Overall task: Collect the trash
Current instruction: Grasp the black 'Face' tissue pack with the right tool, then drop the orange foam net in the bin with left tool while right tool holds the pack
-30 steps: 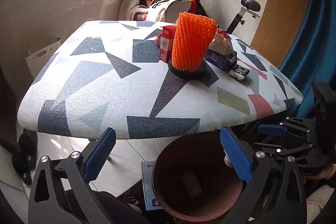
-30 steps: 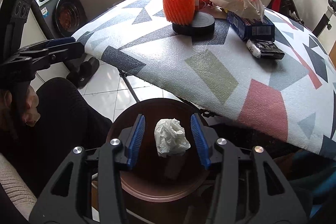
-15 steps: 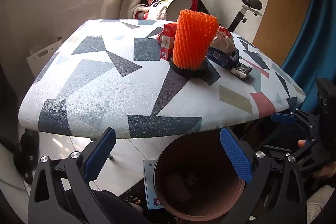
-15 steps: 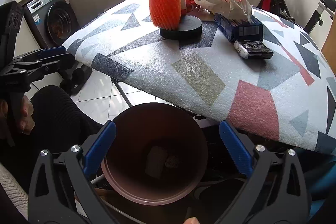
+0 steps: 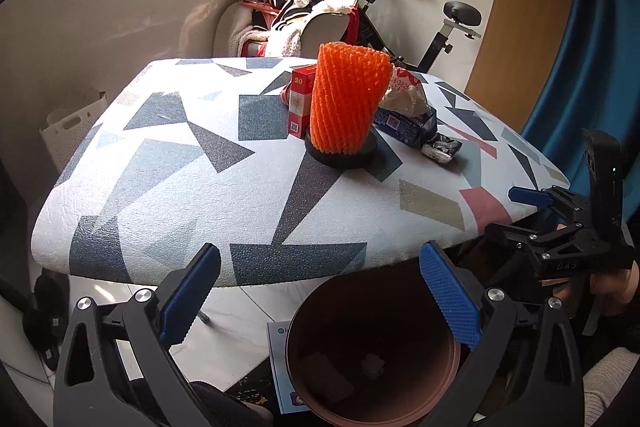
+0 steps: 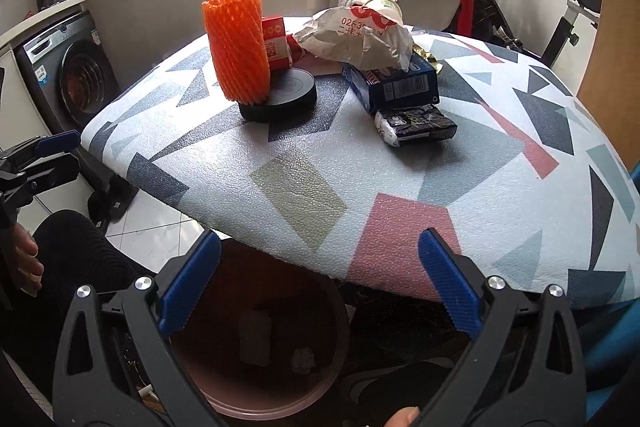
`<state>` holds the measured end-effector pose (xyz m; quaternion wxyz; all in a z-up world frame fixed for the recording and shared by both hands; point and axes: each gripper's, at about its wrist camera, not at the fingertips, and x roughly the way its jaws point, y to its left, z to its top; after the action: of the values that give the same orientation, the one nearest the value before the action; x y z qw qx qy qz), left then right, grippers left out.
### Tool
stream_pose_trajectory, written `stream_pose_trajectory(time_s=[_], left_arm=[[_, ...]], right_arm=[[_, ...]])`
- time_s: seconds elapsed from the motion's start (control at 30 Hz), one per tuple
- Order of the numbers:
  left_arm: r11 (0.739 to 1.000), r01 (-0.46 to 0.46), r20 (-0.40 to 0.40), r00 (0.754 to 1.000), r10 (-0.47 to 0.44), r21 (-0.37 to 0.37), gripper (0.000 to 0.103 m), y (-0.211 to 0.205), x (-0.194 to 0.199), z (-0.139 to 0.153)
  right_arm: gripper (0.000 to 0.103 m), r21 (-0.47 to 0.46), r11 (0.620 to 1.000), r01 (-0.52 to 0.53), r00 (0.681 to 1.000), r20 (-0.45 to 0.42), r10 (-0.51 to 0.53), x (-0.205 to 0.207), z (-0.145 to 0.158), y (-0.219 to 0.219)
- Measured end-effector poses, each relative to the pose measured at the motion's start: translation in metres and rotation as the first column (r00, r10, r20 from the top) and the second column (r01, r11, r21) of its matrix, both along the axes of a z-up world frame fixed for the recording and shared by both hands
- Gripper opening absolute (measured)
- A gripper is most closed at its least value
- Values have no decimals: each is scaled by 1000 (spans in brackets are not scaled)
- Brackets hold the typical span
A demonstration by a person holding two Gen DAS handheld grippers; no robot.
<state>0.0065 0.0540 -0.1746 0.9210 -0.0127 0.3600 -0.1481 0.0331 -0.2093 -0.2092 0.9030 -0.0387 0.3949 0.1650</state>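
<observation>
One crumpled wad (image 6: pixel 303 360) below right tool (image 6: pixel 319 287)

Patterned table (image 6: pixel 304 195) bears black disc (image 6: pixel 284 99), blue box (image 6: pixel 400 87), dark packet (image 6: pixel 416 125).

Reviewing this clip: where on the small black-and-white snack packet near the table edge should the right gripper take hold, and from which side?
Best across its short width at mid-length, coming down from above. The snack packet lies flat on the table, long and narrow, with the blue box right behind it; its near long side is clear. The right gripper stands open and empty.
</observation>
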Motion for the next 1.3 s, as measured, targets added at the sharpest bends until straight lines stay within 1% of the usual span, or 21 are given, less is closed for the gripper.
stream_pose_trajectory(time_s=[0.03,0.1,0.17,0.27,0.33,0.43,0.5,0.6,0.7,0.77,0.8,0.87,0.9,0.93,1.03,1.13,1.23,1.3], left_arm=[[1000,1,-4,1000,-1,-6,97,1,2,1],[1000,2,-15,1000,-2,-22,97,3,7,3],[998,20,-51,998,-23,-57,97,4,14,5],[998,-13,-53,999,10,-54,97,5,22,9],[998,-40,-50,998,37,-57,97,7,28,11],[996,-64,-65,996,60,-67,97,11,37,10],[995,-82,-71,995,77,-64,97,13,43,10],[993,-100,-79,992,95,-59,97,16,51,9],[993,-108,-82,991,103,-57,97,17,56,8],[992,-111,-89,990,105,-55,97,17,59,7],[992,-111,-92,990,105,-57,97,17,59,6],[992,-111,-94,990,105,-58,97,16,60,5],[992,-112,-93,990,107,-55,97,16,60,5],[992,-113,-93,990,108,-52,97,15,61,4],[992,-110,-94,990,104,-59,97,14,64,4],[992,-107,-95,990,100,-64,97,13,67,4],[992,-97,-97,991,90,-75,97,9,73,6],[995,-81,-83,994,76,-66,97,1,79,9]], right_arm=[[97,-13,1000,-4,1000,3,4,6,1,-3],[97,-1,1000,-5,1000,-10,4,19,4,-12],[97,5,1000,9,1000,-27,-8,36,6,-22],[97,-60,995,75,997,-8,-75,59,6,-33],[97,-80,991,105,994,-15,-107,74,3,-40],[97,-35,991,126,991,-50,-128,95,0,-49],[97,-26,992,125,990,-56,-126,106,-2,-50],[97,-47,994,98,993,-58,-100,122,-6,-46],[96,-66,995,74,994,-79,-79,136,-13,-40],[91,-58,997,50,994,-94,-56,143,-16,-37],[83,-65,997,43,993,-104,-49,146,-19,-36],[78,-72,997,31,991,-125,-40,150,-24,-33],[67,-68,998,21,991,-129,-29,150,-25,-32],[64,-77,997,14,991,-131,-24,148,-26,-31],[63,-78,997,0,994,-112,-9,140,-23,-29],[63,-37,999,-19,996,-93,16,127,-16,-30],[63,-4,1000,-16,997,-78,16,115,-8,-33],[63,26,1000,-11,997,-73,12,108,-3,-35]])
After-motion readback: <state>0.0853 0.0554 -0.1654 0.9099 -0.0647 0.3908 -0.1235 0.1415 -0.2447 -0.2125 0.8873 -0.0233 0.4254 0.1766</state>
